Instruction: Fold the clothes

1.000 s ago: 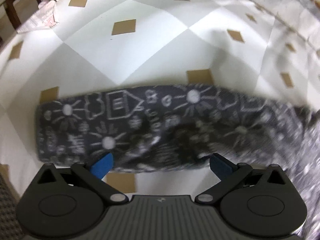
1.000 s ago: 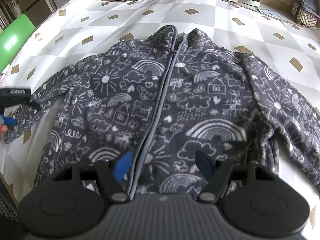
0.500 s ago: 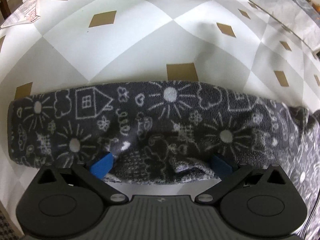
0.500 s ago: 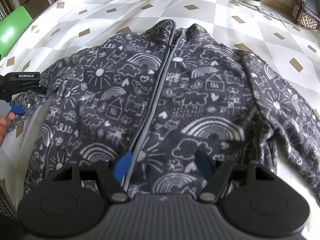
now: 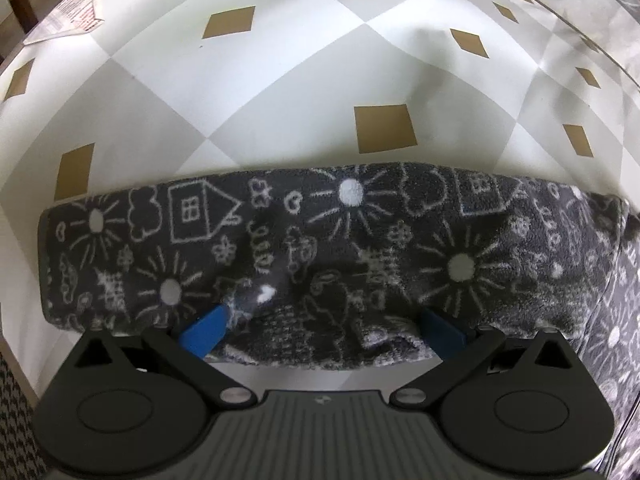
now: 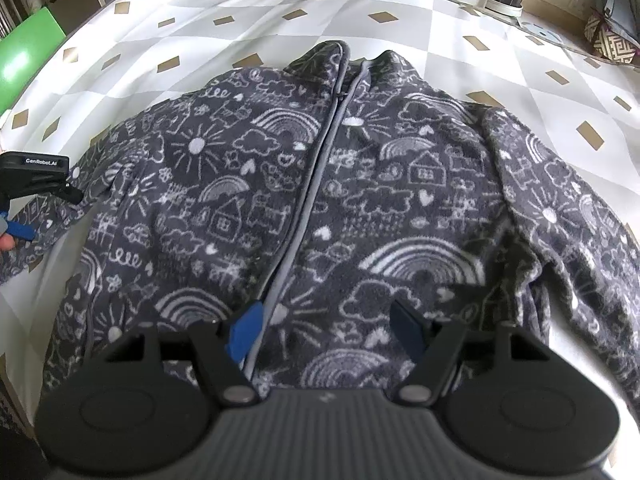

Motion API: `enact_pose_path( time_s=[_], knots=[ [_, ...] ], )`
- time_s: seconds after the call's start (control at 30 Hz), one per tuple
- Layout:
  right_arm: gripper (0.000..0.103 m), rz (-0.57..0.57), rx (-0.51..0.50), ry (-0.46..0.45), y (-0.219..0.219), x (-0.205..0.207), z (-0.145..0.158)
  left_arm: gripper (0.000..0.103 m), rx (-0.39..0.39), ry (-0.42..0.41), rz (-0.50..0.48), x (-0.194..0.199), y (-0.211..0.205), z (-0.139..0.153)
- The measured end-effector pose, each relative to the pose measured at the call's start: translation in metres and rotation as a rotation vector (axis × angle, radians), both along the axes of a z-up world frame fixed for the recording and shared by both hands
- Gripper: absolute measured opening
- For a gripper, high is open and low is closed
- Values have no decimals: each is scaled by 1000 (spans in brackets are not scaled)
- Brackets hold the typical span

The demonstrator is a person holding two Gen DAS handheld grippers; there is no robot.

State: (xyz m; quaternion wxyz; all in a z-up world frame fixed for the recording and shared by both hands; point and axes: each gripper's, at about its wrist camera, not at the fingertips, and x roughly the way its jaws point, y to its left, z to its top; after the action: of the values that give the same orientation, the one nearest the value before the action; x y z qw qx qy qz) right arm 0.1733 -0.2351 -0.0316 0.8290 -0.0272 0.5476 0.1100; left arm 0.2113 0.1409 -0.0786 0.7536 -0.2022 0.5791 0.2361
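- Jacket (image 6: pixel 320 200) spread front-up on the checked cloth (image 6: pixel 280 12), dark fleece scribbled with white suns, houses and rainbows, grey zip (image 6: pixel 316 184) running up to the collar.
- Over on the left wrist view, the sleeve (image 5: pixel 320 248) lies stretched straight across the picture, flat on the white-and-grey cloth with its brown diamonds.
- Left gripper (image 5: pixel 320 326) is right at that sleeve's near edge, blue fingers (image 5: pixel 202 334) spread wide, fleece sitting between them; whether the tips touch the fabric, I cannot tell.
- From the right wrist view you can pick out that same left gripper at the far left edge, by the sleeve end, with a bit of a hand (image 6: pixel 6 242) beside it.
- Right gripper (image 6: pixel 326 330) hangs over the lower front of the jacket, near the hem, fingers wide apart and holding nothing, left tip just beside the zip.
- Other sleeve (image 6: pixel 560 220) lies down the right side.
- Paper (image 5: pixel 68 20) sits at the cloth's far left corner.
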Motion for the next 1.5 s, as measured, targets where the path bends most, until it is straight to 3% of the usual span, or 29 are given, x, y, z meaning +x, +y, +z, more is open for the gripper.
enact_pose_path(
  time_s=[0.27, 0.5, 1.13, 1.37, 1.5],
  knots=[
    [68, -5, -6, 6, -2, 0, -2, 103, 14, -88, -32, 13, -33, 17],
    [69, 2, -1, 15, -2, -1, -4, 103, -28, -154, -93, 42, -60, 19],
    [69, 28, 14, 28, -5, -3, -1, 103, 4, -278, -195, 106, -110, 19],
    [69, 31, 13, 41, -5, -2, -5, 103, 26, -266, -235, 123, -121, 7],
    [69, 32, 2, 53, -3, -1, -8, 103, 102, -249, -281, 129, -131, 1]
  ],
)
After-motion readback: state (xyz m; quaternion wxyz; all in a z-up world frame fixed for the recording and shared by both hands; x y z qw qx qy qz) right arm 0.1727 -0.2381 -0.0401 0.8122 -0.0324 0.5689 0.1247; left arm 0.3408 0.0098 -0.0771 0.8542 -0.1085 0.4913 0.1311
